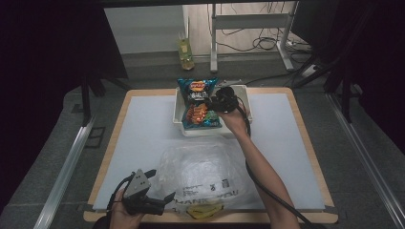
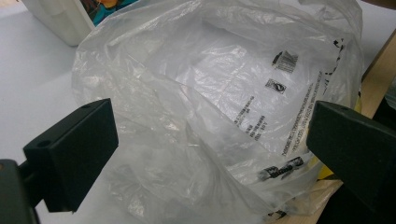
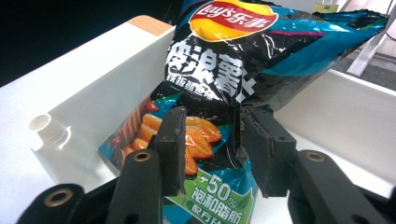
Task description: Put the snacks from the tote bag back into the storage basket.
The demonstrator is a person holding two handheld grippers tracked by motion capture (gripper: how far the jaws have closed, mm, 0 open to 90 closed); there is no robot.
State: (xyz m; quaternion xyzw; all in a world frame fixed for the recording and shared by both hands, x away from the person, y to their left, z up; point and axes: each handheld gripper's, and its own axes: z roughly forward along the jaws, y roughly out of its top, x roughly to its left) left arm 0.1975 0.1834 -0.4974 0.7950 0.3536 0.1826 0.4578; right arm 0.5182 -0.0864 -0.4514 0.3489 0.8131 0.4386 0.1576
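The right gripper point(image 1: 213, 101) hung over the white bin point(image 1: 248, 102) at twelve o'clock on the table point(image 1: 296, 143), its jaws partly apart and straddling the face of the crisp packet point(image 3: 224, 70); the pads stood at either side of a crease in the foil and did not seem to press on it, so the packet looked loose rather than held. The likeliest fault was a slip: the foil was slick and air-filled, and jaws closing on the flat face instead of a fold or edge could skid off or pinch only a wrinkle, letting the packet drop back; a hard squeeze could also burst it or crush the crisps.

The left gripper point(image 1: 160, 191) rested at seven o'clock, its jaws wide apart beside the clear plastic bag point(image 2: 210, 107) and clamped on nothing; the bag lay slumped at six o'clock, so its mouth might sag shut and a packet brought over could snag on the rim or slide off the film.

The bin held the crisp packet, leaning against the far wall; a second packet point(image 1: 197, 116) of similar colours appeared to lie nearer in the same bin; the bag seemed empty, though something yellow point(image 1: 205, 212) showed at its near edge.
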